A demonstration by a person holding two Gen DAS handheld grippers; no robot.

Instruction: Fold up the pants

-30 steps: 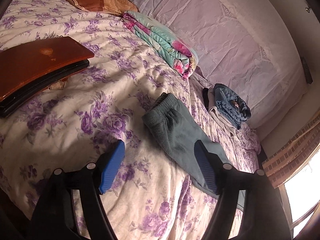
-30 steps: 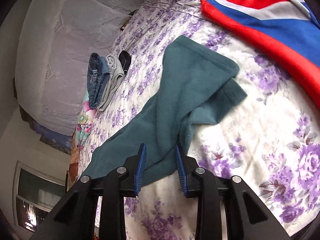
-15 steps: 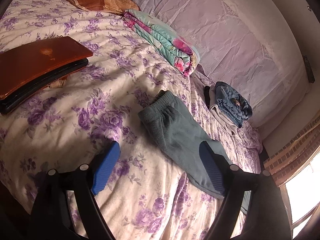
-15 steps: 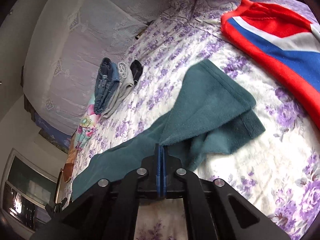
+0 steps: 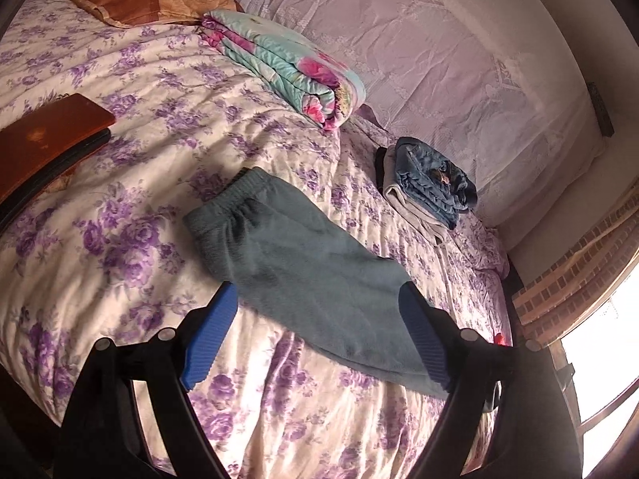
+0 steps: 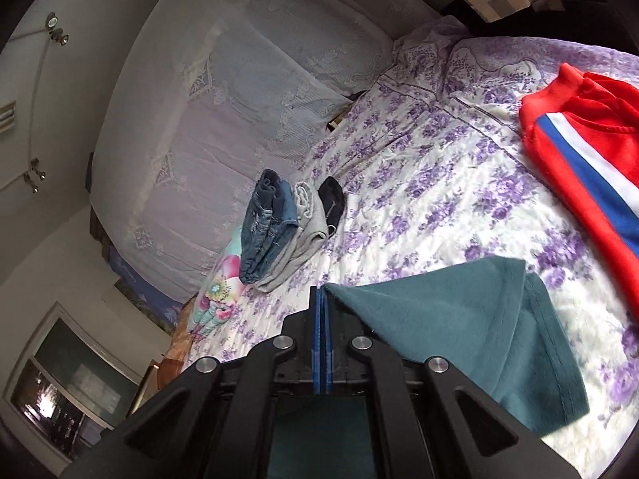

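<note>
Both tools are built alike. The left gripper (image 5: 315, 323) is formed of black angular arms, each tipped by a ribbed blue pad and fastened with round silver screws. On the right gripper (image 6: 320, 299) the same black frame, flat blue pads and four silver screw heads are seen.

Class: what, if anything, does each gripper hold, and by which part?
The right gripper pinches the teal pants by a leg edge near the hems. The left gripper is open, holding nothing.
</note>
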